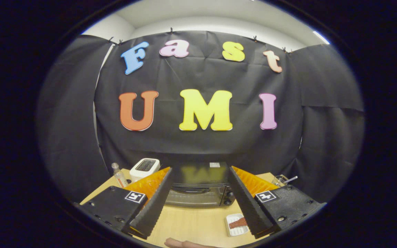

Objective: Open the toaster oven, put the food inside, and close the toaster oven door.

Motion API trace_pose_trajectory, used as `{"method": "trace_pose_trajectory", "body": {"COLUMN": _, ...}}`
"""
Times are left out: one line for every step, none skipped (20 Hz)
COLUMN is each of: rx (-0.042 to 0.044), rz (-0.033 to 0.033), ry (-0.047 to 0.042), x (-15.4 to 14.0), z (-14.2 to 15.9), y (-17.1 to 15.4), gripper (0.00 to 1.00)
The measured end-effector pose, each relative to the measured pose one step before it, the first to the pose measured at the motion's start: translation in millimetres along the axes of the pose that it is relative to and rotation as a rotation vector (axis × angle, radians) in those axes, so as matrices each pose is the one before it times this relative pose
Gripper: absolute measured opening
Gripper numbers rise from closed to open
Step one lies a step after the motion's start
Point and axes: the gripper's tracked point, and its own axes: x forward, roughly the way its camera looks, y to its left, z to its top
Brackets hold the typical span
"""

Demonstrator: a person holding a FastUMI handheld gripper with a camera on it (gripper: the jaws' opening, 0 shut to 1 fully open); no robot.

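A black toaster oven [198, 186] stands on the wooden table [191, 224] beyond my fingers, its glass door closed and its knobs at the right side. A small white tray holding a brown strip of food [237, 224] lies on the table in front of the oven, just inside my right finger [245, 199]. My gripper [200, 175] is open and held above the table, with nothing between its fingers, the oven showing in the gap.
A white pop-up toaster [145, 168] and a small clear bottle [119, 175] stand left of the oven. A glass with a straw-like stick [283, 179] is at the right. A fingertip [181, 244] shows at the table's near edge. Black cloth walls close the booth.
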Motion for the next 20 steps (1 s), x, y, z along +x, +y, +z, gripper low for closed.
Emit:
{"method": "trace_pose_trajectory", "body": {"rx": 0.00295, "rz": 0.00245, "ry": 0.03198, "x": 16.88, "z": -10.7, "y": 2.81, "gripper": 1.0}}
{"method": "trace_pose_trajectory", "body": {"rx": 0.00635, "rz": 0.00086, "ry": 0.02045, "x": 14.61, "z": -7.23, "y": 1.61, "gripper": 1.0}}
{"method": "trace_pose_trajectory", "body": {"rx": 0.00764, "rz": -0.00528, "ry": 0.02701, "x": 17.29, "z": -8.36, "y": 0.17, "gripper": 1.0}}
{"method": "trace_pose_trajectory", "body": {"rx": 0.0035, "rz": -0.00352, "ry": 0.02693, "x": 15.4, "z": -7.91, "y": 1.02, "gripper": 1.0}}
{"method": "trace_pose_trajectory", "body": {"rx": 0.00239, "rz": -0.00223, "ry": 0.02614, "x": 16.46, "z": -8.4, "y": 0.74, "gripper": 1.0}}
{"method": "trace_pose_trajectory", "body": {"rx": -0.00194, "rz": 0.0063, "ry": 0.02324, "x": 15.59, "z": -6.62, "y": 2.94, "gripper": 1.0}}
{"method": "trace_pose_trajectory", "body": {"rx": -0.00239, "rz": 0.00402, "ry": 0.03, "x": 15.38, "z": -10.7, "y": 2.73, "gripper": 1.0}}
{"method": "trace_pose_trajectory", "body": {"rx": 0.00674, "rz": 0.00705, "ry": 0.0342, "x": 13.53, "z": -7.99, "y": 2.12, "gripper": 1.0}}
{"method": "trace_pose_trajectory", "body": {"rx": -0.00964, "rz": 0.01638, "ry": 0.02288, "x": 12.72, "z": -6.58, "y": 5.07, "gripper": 1.0}}
{"method": "trace_pose_trajectory", "body": {"rx": -0.01491, "rz": 0.01292, "ry": 0.00884, "x": 10.91, "z": -3.08, "y": 2.82, "gripper": 1.0}}
{"method": "trace_pose_trajectory", "body": {"rx": -0.01152, "rz": -0.00053, "ry": 0.01387, "x": 9.24, "z": -4.5, "y": -0.74, "gripper": 1.0}}
{"method": "trace_pose_trajectory", "body": {"rx": -0.00223, "rz": -0.0104, "ry": 0.01147, "x": 7.82, "z": -3.07, "y": -2.56, "gripper": 1.0}}
{"method": "trace_pose_trajectory", "body": {"rx": 0.00437, "rz": 0.00363, "ry": 0.01263, "x": 7.06, "z": -3.17, "y": -0.4, "gripper": 1.0}}
{"method": "trace_pose_trajectory", "body": {"rx": 0.00878, "rz": 0.01049, "ry": 0.0099, "x": 6.99, "z": -1.94, "y": 1.21, "gripper": 1.0}}
{"method": "trace_pose_trajectory", "body": {"rx": 0.01071, "rz": 0.00834, "ry": 0.02928, "x": 4.28, "z": -6.8, "y": -0.58, "gripper": 1.0}}
{"method": "trace_pose_trajectory", "body": {"rx": 0.00094, "rz": 0.00877, "ry": -0.01754, "x": -3.45, "z": 3.75, "y": 2.81, "gripper": 1.0}}
{"method": "trace_pose_trajectory", "body": {"rx": -0.01196, "rz": -0.0004, "ry": 0.01378, "x": 3.42, "z": -2.88, "y": -0.58, "gripper": 1.0}}
{"method": "trace_pose_trajectory", "body": {"rx": -0.00735, "rz": -0.00383, "ry": -0.0073, "x": -1.15, "z": 1.38, "y": -0.74, "gripper": 1.0}}
{"method": "trace_pose_trajectory", "body": {"rx": -0.00352, "rz": -0.00022, "ry": 0.00618, "x": 1.14, "z": -1.84, "y": 0.25, "gripper": 1.0}}
{"method": "trace_pose_trajectory", "body": {"rx": 0.00766, "rz": 0.00173, "ry": -0.0046, "x": -1.41, "z": 0.1, "y": 0.2, "gripper": 1.0}}
